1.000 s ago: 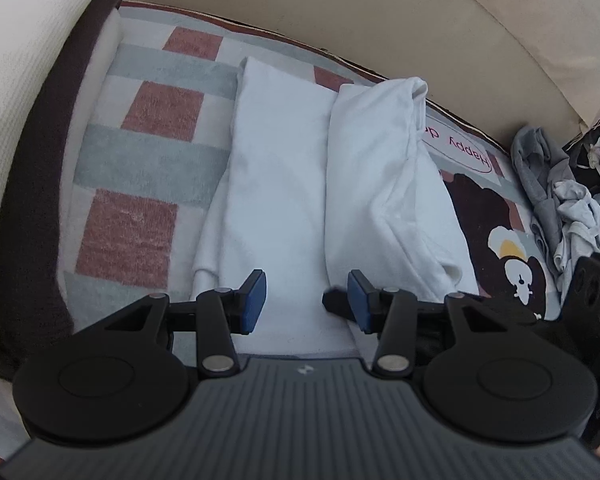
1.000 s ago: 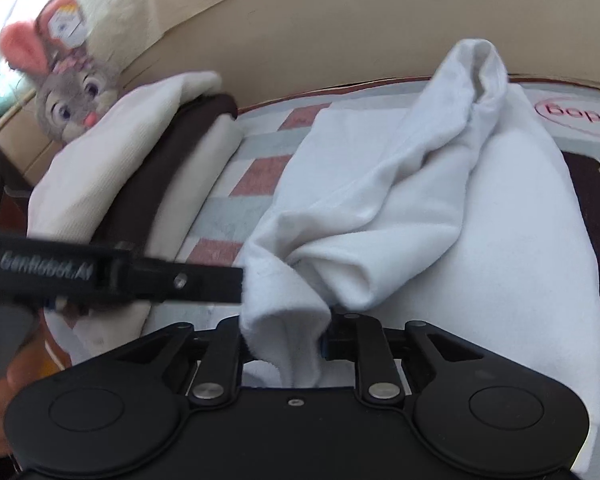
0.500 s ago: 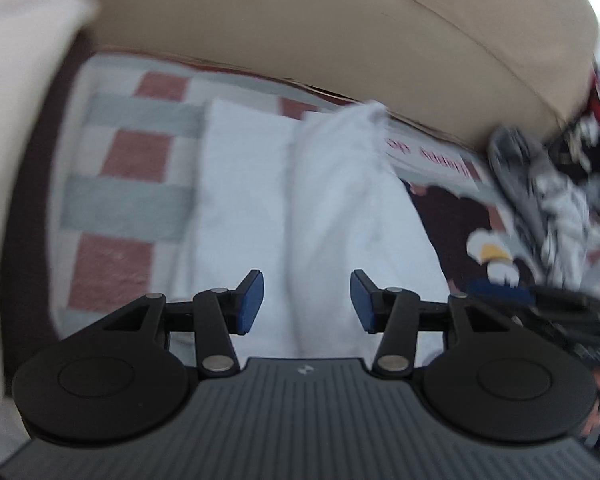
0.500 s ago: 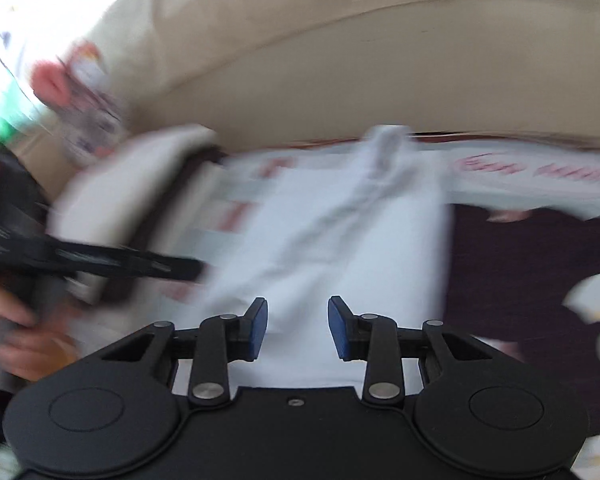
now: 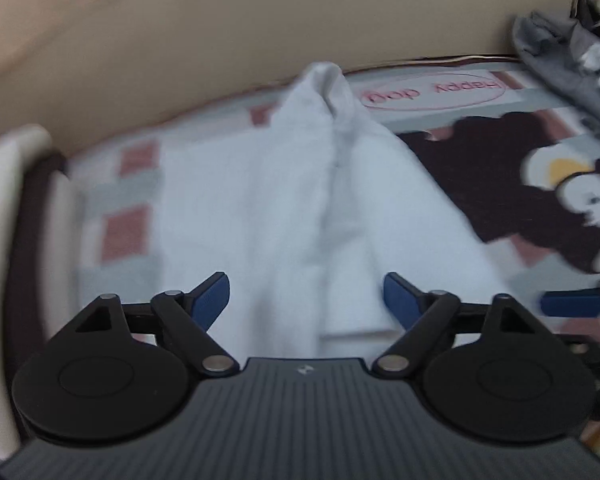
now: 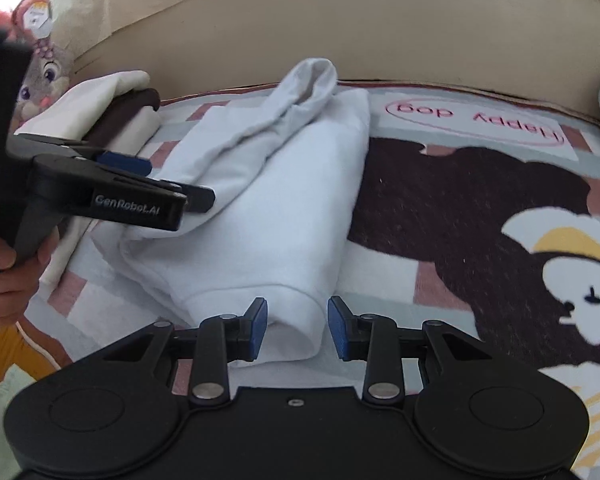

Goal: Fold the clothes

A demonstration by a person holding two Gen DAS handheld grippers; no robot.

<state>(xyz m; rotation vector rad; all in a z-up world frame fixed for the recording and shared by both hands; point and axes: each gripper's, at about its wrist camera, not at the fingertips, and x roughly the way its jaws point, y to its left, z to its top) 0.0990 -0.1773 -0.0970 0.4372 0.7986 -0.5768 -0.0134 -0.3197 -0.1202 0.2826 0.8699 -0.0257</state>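
Right wrist view showed the right gripper released astride the white garment hem, left gripper just widened, empty; best regrasp both bottom corners evenly.

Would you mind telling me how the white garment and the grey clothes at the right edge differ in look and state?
The white garment lies folded lengthwise in a neat strip on the blanket; the grey clothes sit crumpled in a heap. The white garment is central, before both grippers; the grey clothes lie at the blanket's far edge. Neither is held.
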